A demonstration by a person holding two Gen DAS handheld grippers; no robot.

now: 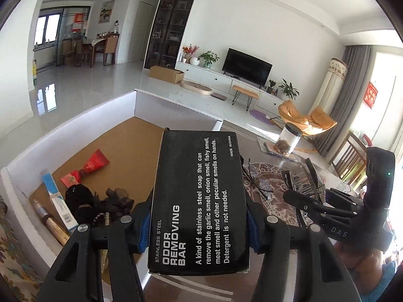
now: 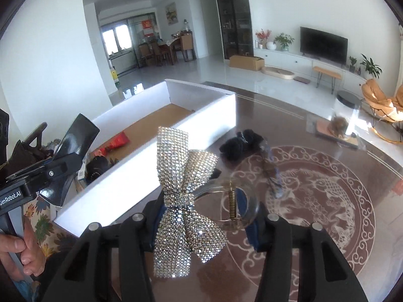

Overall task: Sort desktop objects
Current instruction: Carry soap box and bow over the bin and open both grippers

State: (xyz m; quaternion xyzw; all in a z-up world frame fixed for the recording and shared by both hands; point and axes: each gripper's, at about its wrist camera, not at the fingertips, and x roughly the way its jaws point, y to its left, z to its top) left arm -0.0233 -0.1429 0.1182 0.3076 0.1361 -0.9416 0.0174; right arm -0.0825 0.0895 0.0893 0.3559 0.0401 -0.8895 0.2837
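My left gripper (image 1: 199,229) is shut on a black box (image 1: 199,201) labelled "odor removing bar", held above the near right edge of a white-walled box (image 1: 75,128) with a brown floor. The black box also shows in the right wrist view (image 2: 73,156). My right gripper (image 2: 204,219) is shut on a rhinestone bow hair clip (image 2: 183,201) with a clear claw and spring, held above the table. It shows at the right of the left wrist view (image 1: 309,188).
Inside the white box (image 2: 201,115) lie a red tube (image 1: 94,162), a blue-white carton (image 1: 59,201), black hair accessories (image 1: 93,201) and a wooden stick (image 1: 53,226). On the patterned table (image 2: 314,201) lie black hair ties (image 2: 239,146), a thin dark clip (image 2: 272,173) and a jar (image 2: 345,115).
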